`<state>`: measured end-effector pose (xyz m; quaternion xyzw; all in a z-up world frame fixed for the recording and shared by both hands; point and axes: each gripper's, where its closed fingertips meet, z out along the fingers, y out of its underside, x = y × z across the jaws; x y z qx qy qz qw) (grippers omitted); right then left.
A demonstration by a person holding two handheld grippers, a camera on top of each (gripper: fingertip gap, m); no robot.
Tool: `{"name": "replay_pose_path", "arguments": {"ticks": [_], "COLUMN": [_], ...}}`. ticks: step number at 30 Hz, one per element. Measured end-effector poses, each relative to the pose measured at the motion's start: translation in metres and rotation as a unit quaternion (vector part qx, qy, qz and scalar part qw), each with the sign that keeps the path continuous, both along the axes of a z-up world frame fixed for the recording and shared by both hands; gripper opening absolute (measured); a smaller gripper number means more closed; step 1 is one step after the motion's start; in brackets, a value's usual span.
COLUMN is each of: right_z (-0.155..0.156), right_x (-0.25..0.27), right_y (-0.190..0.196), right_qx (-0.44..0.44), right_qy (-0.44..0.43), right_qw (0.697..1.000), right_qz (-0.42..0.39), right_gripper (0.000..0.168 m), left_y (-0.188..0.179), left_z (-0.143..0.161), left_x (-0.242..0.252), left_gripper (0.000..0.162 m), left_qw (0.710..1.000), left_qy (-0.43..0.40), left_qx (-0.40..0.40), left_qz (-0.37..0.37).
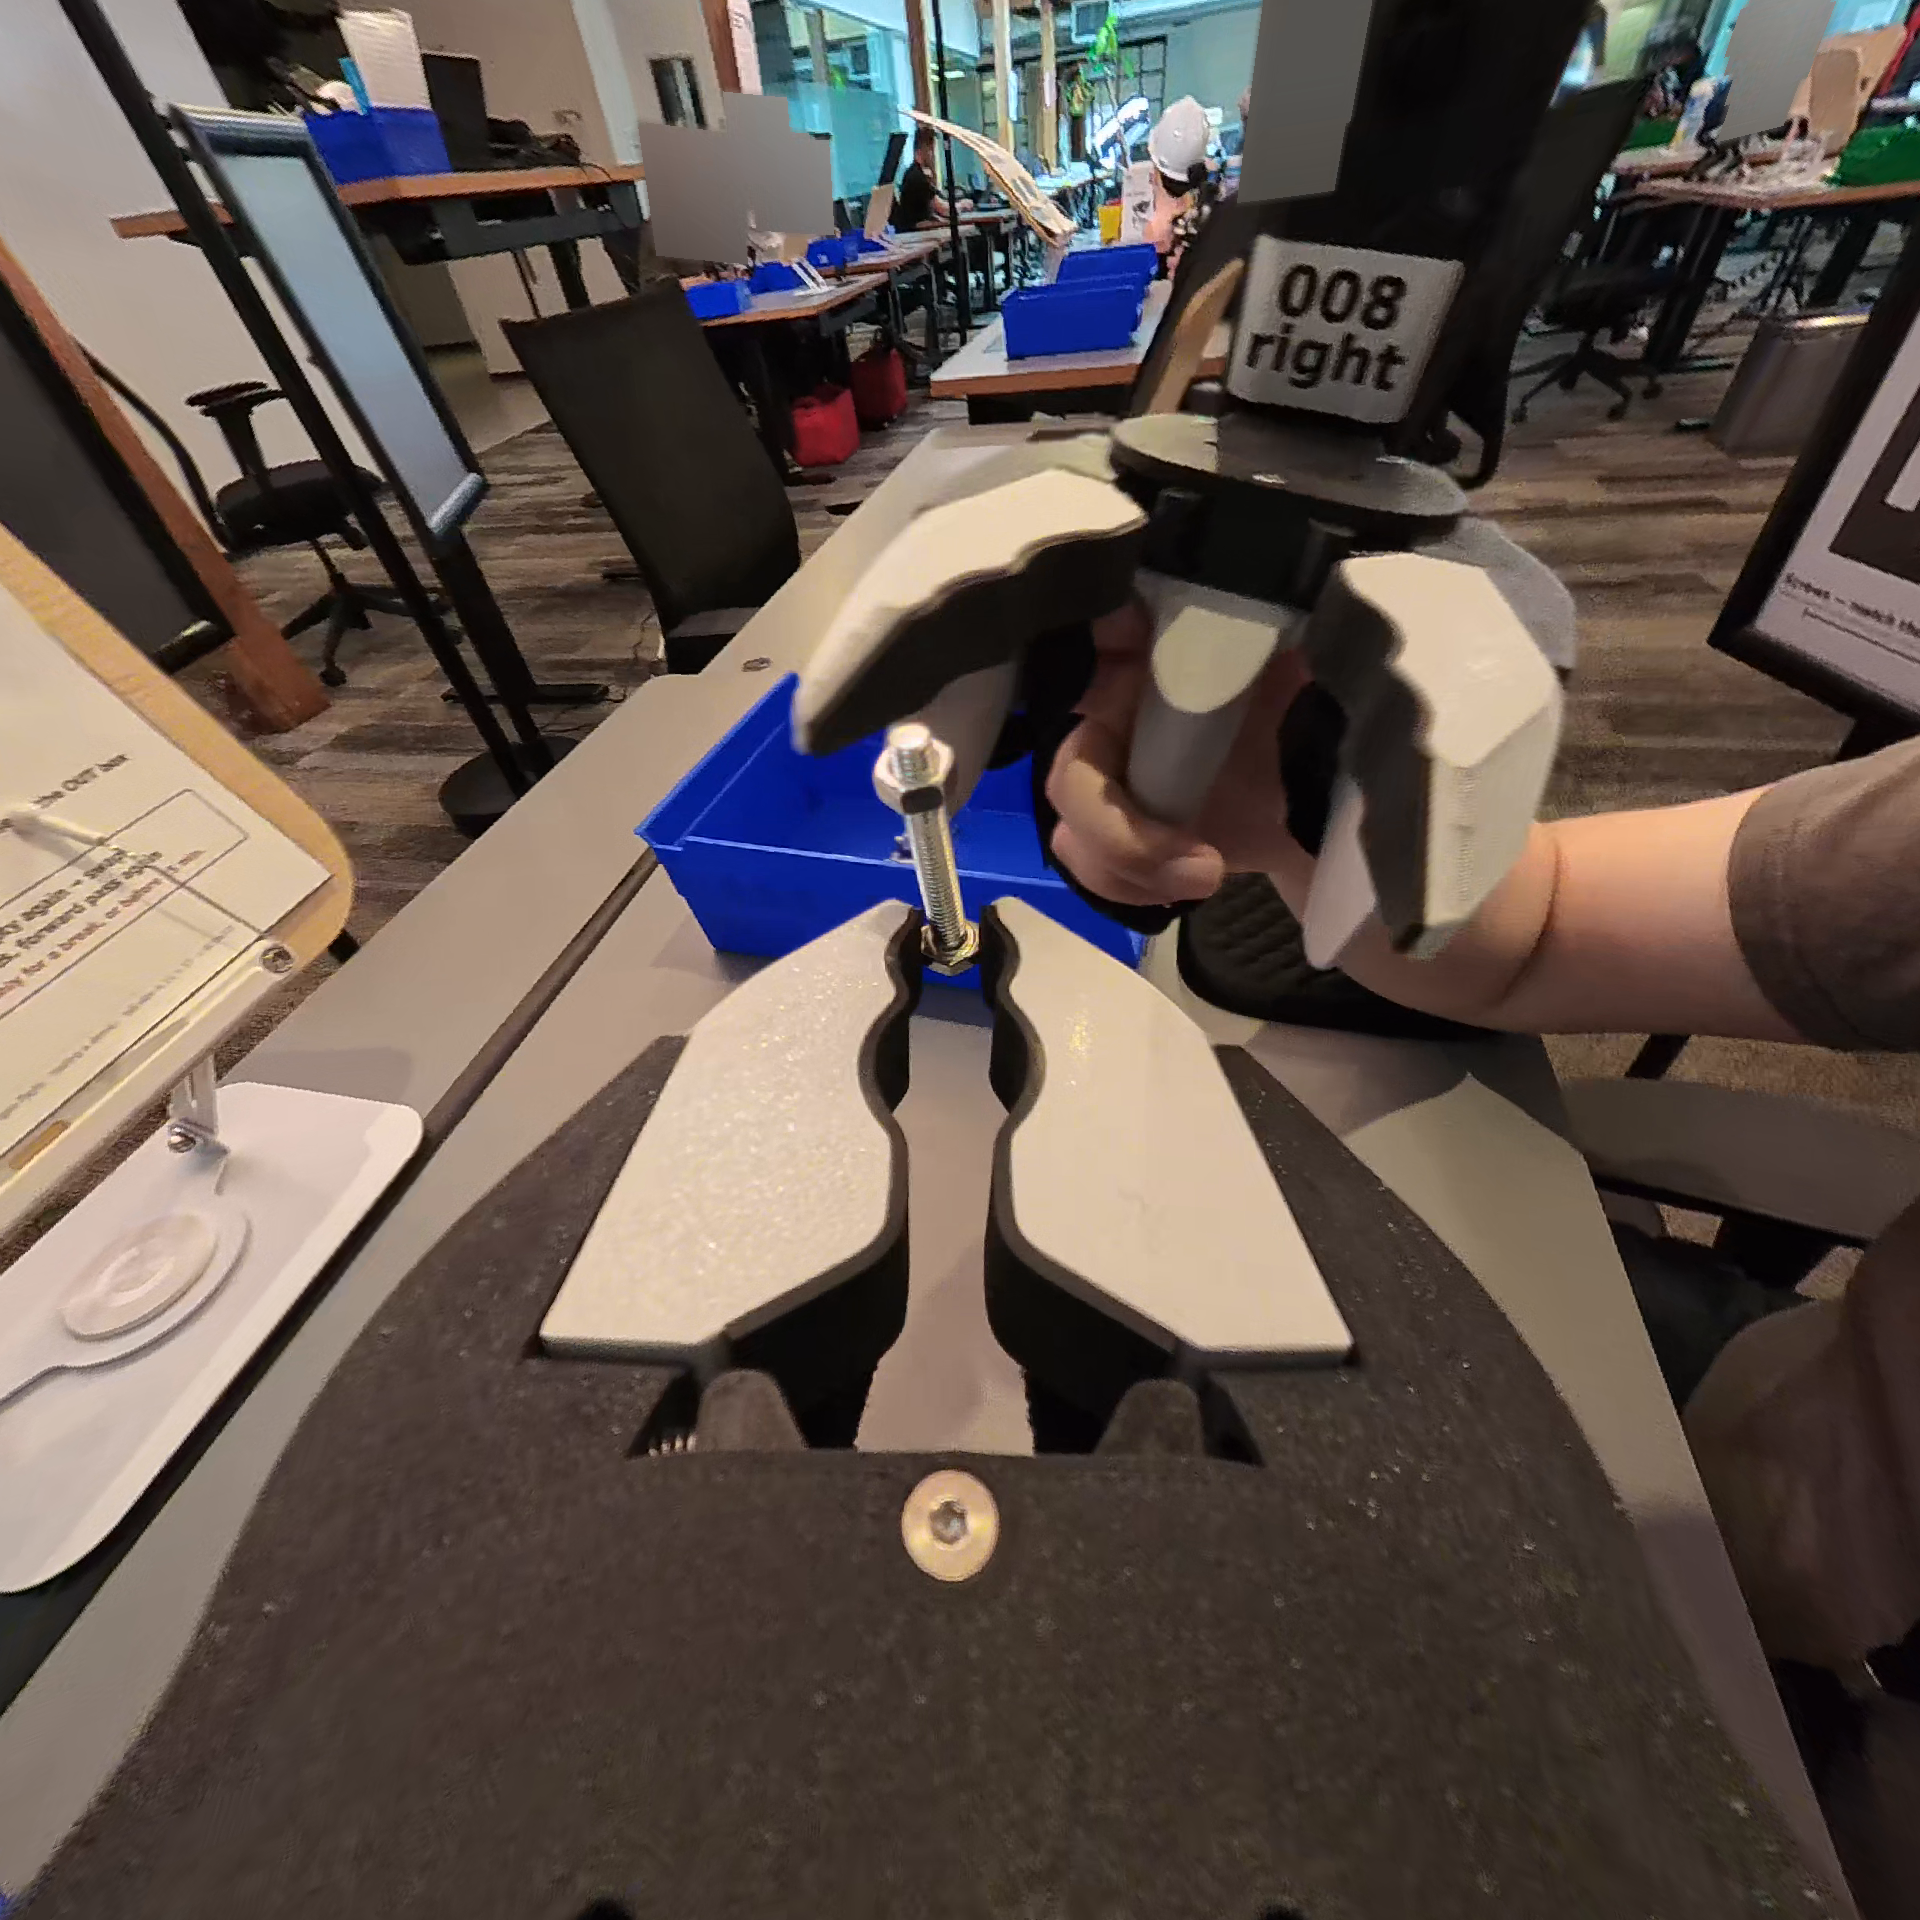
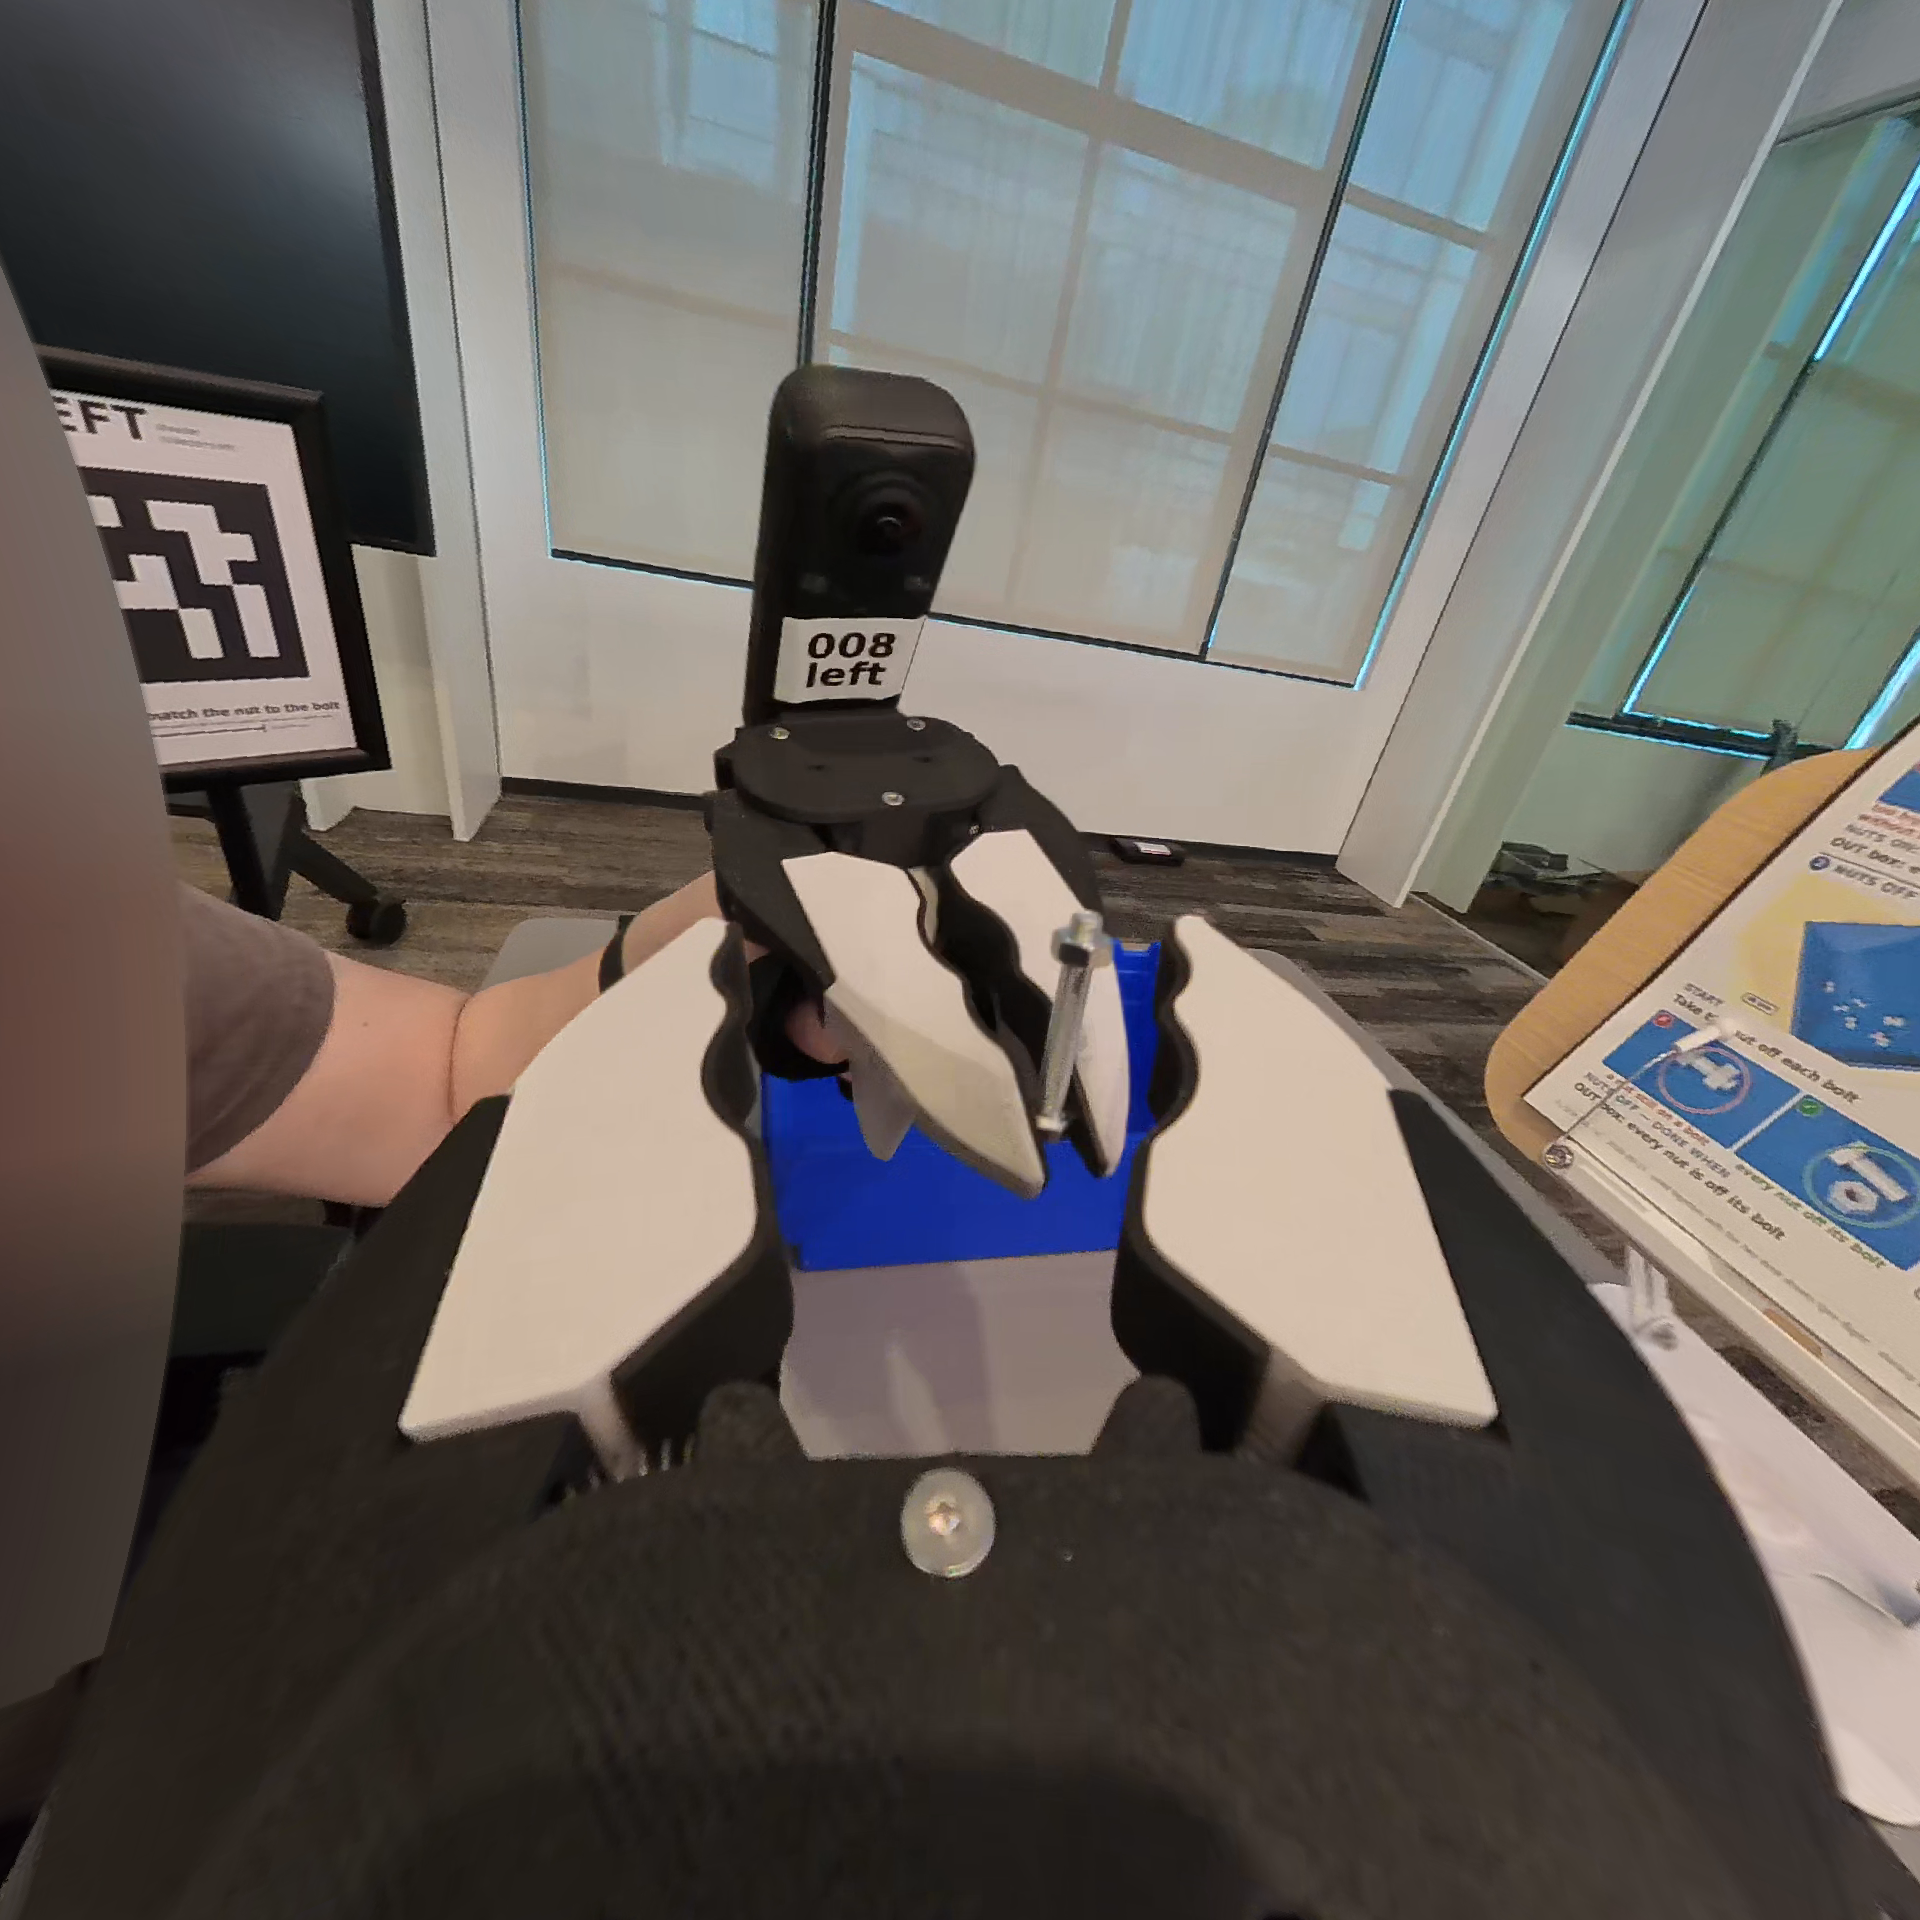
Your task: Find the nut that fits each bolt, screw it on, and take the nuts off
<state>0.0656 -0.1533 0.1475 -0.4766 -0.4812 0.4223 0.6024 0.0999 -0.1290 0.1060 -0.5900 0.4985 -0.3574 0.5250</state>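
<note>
A long threaded bolt (image 1: 935,862) stands upright, with a hex nut (image 1: 914,774) near its top end. My left gripper (image 1: 948,925) is shut on the bolt's head at the bottom and holds it above a blue bin (image 1: 810,862). My right gripper (image 1: 1101,831) is open, with one finger (image 1: 966,613) just above and beside the nut, not touching it. In the right wrist view my right gripper (image 2: 951,935) is open wide. The left gripper (image 2: 1060,1153), the bolt (image 2: 1065,1029) and the nut (image 2: 1075,930) lie between and beyond its fingers.
The blue bin (image 2: 935,1205) sits on a grey table (image 1: 582,935). An instruction board on a stand (image 1: 104,883) is at one side, also in the right wrist view (image 2: 1714,1039). A framed sign (image 2: 208,582) stands opposite. A person's arm (image 1: 1558,935) holds the right gripper. The tips of one gripper are about 5 cm away from the tips of the other.
</note>
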Motion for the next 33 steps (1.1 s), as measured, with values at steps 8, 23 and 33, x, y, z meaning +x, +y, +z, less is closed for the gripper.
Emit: {"name": "replay_pose_path", "arguments": {"ticks": [8, 23, 33], "right_z": [-0.001, -0.003, -0.006], "right_x": [-0.002, -0.002, -0.003], "right_y": [-0.009, -0.006, -0.002], "right_qx": [-0.010, 0.000, 0.003], "right_qy": [-0.009, -0.020, -0.023], "right_qw": [1.000, 1.000, 1.000], "right_qz": [0.023, 0.014, -0.001], "right_gripper": [0.073, 0.073, 0.075], "left_y": [0.010, 0.009, -0.007], "left_z": [0.004, 0.000, -0.006], "left_x": [-0.009, -0.007, 0.005], "left_gripper": [0.010, 0.010, 0.010], "left_qw": [1.000, 1.000, 1.000], "left_qy": [-0.012, 0.000, 0.016], "left_qx": [-0.007, -0.007, -0.002], "left_qz": [0.021, 0.018, -0.017]}}
